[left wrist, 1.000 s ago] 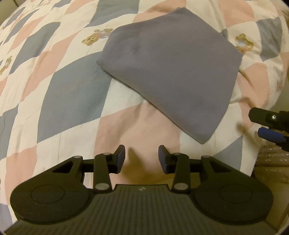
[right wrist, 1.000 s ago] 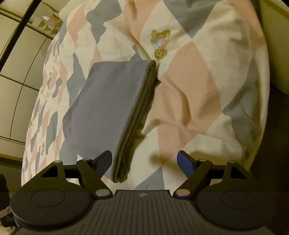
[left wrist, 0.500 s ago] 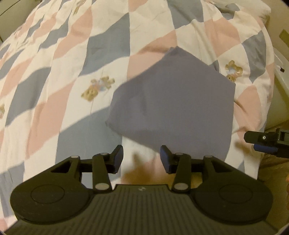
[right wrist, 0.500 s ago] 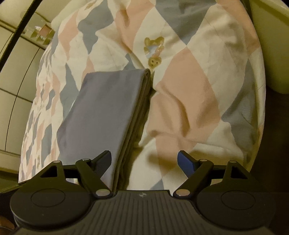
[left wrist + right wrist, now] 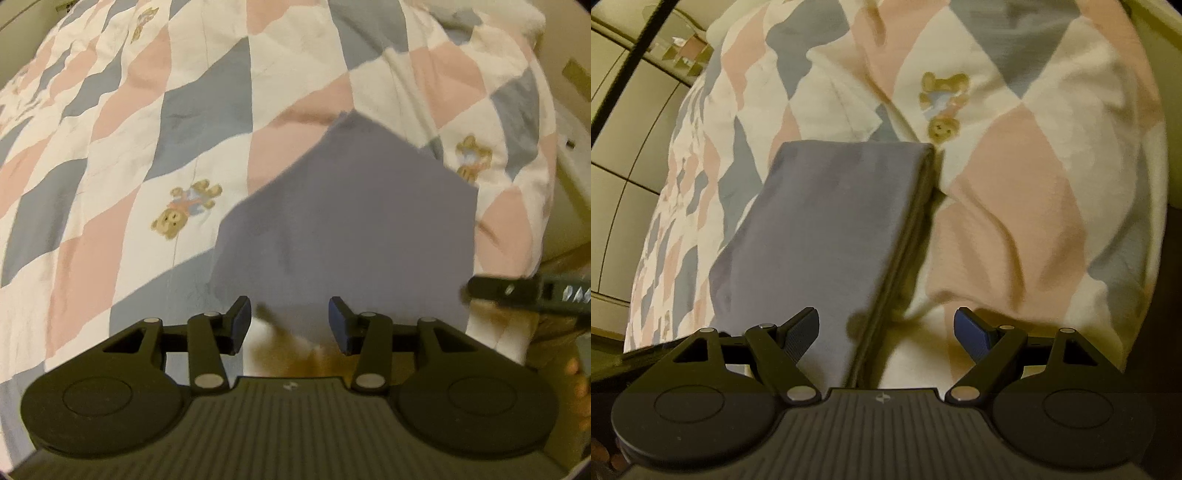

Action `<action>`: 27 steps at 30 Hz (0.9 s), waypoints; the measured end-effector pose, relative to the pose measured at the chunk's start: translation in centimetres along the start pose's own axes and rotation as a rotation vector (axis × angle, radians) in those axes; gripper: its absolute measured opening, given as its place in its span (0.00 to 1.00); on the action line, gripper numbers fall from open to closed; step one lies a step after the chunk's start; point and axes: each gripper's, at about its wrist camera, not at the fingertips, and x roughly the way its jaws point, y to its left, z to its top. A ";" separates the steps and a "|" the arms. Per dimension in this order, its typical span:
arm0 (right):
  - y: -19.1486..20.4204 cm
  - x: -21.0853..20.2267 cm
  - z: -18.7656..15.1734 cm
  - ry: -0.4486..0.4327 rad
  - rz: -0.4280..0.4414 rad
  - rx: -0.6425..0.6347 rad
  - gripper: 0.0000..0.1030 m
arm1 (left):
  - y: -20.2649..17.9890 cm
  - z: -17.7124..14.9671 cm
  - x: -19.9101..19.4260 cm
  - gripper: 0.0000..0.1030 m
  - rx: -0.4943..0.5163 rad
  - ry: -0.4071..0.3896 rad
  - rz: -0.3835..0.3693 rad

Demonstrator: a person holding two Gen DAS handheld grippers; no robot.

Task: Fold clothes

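Left gripper [image 5: 290, 323] sits at bottom centre of the left wrist view, jaws parted with a moderate gap, nothing between them. Blue pads [image 5: 338, 325] face each other, empty. Just above the fingertips lies the folded grey garment [image 5: 354, 229], a flat slab with one corner pointing toward the top of the frame; its near edge is right by the fingertips, contact cannot be told. Garment rests on a quilt [image 5: 122, 155] with pink, grey-blue and cream diamonds; teddy bear print [image 5: 186, 212] left of the garment, second bear [image 5: 471, 158] at its upper right. Right gripper [image 5: 524, 291] pokes in from the right edge, blurred, beside the garment's right side. Part of a hand [image 5: 580, 384] shows at lower right.

Right gripper [image 5: 886, 334] in its own view: jaws spread wide, holding nothing. Folded grey garment [image 5: 827, 236] runs from mid frame down to the bottom centre, stacked layer edges visible along its right side. That layered edge falls between the two fingers; left finger [image 5: 799, 332] overlaps the garment's top face in the view, touching or not unclear. Quilt [image 5: 1034, 221] is rumpled to the right of the garment, bear print [image 5: 943, 105] just above its far right corner. Pale panelled surface [image 5: 624, 155] at left edge.
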 end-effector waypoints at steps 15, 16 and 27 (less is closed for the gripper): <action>-3.5 2.8 0.8 -0.007 0.218 0.196 0.82 | 3.5 9.5 7.1 0.62 0.087 0.076 -0.337; -3.7 3.0 0.9 -0.007 0.231 0.207 0.82 | 4.1 9.9 7.8 0.62 0.069 0.095 -0.373; -3.5 5.0 2.7 -0.038 0.260 0.221 0.76 | 5.8 10.3 12.3 0.59 -0.001 0.208 -0.563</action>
